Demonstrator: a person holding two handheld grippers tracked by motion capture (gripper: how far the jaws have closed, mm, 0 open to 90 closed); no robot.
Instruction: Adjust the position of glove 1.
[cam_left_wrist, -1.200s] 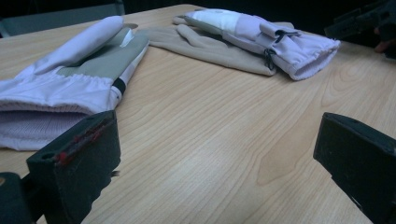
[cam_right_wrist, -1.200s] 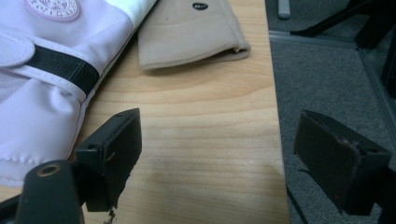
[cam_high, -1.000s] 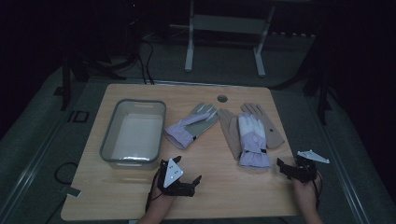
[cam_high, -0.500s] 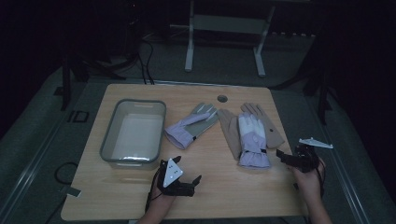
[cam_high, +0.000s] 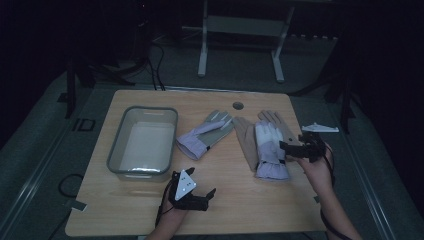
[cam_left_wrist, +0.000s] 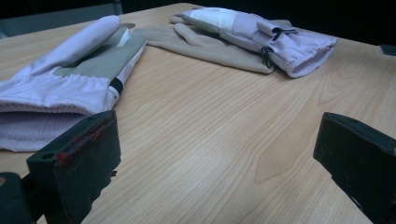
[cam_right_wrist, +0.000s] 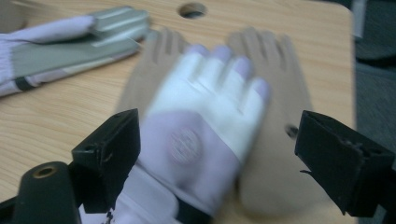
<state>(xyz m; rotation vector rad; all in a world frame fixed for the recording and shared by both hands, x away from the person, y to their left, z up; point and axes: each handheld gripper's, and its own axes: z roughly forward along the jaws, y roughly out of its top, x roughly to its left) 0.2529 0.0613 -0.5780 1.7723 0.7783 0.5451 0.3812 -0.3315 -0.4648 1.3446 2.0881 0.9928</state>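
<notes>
A lilac and grey glove (cam_high: 205, 134) lies in the middle of the wooden table (cam_high: 235, 200). To its right a lilac and white glove (cam_high: 269, 146) rests on top of two tan gloves (cam_high: 245, 137). My right gripper (cam_high: 289, 148) is open, hovering at the right edge of that pile, jaws pointing left over the white glove (cam_right_wrist: 210, 112). My left gripper (cam_high: 206, 196) is open near the front edge, low over bare wood, with the lilac and grey glove (cam_left_wrist: 70, 74) ahead on its left and the glove pile (cam_left_wrist: 261, 37) farther off.
A grey plastic tub (cam_high: 144, 142) stands on the left part of the table. A round hole (cam_high: 238, 106) pierces the tabletop near the back edge. A white frame stand (cam_high: 240, 30) is on the floor behind the table.
My right gripper has moved from the table's right front corner up and left to the pile of gloves. The left gripper has stayed put.
</notes>
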